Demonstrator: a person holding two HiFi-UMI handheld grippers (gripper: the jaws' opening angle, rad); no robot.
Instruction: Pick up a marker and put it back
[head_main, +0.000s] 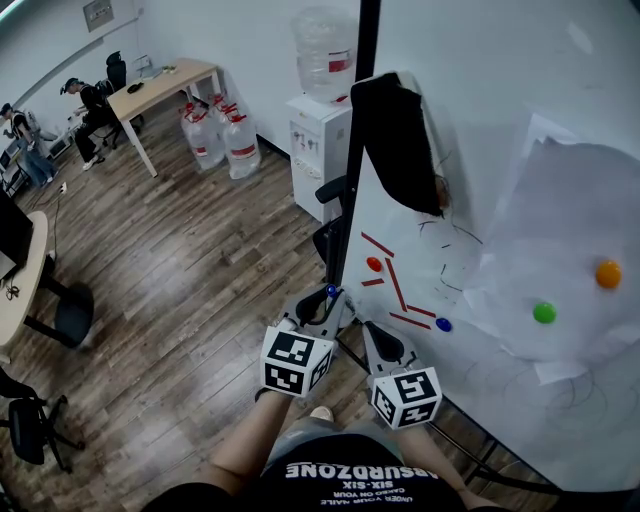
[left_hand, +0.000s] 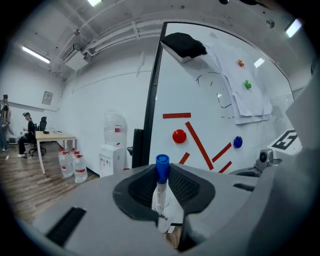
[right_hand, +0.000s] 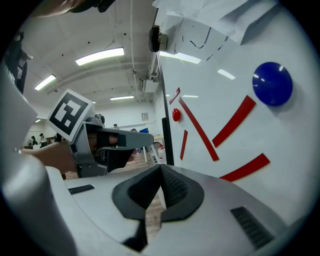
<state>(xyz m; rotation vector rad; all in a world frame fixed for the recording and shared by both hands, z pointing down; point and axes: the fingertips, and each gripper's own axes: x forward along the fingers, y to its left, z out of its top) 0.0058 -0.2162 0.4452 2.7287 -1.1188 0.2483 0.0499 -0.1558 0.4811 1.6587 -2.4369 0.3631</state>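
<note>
A white marker with a blue cap (left_hand: 161, 189) stands upright between the jaws of my left gripper (left_hand: 162, 172), which is shut on it. In the head view its blue cap (head_main: 331, 292) shows at the tip of the left gripper (head_main: 322, 308), close to the lower left edge of the whiteboard (head_main: 470, 180). My right gripper (head_main: 374, 336) hangs just right of it, near the red strokes (head_main: 397, 285). Its jaws (right_hand: 160, 175) are shut with nothing between them. The left gripper (right_hand: 100, 145) also appears in the right gripper view.
On the board hang a black eraser (head_main: 395, 140), sheets of paper (head_main: 570, 250) and red (head_main: 374, 264), blue (head_main: 443, 324), green (head_main: 544, 312) and orange (head_main: 607, 273) magnets. A water dispenser (head_main: 320, 150), water bottles (head_main: 220, 135) and a desk (head_main: 160, 90) stand behind on the wood floor.
</note>
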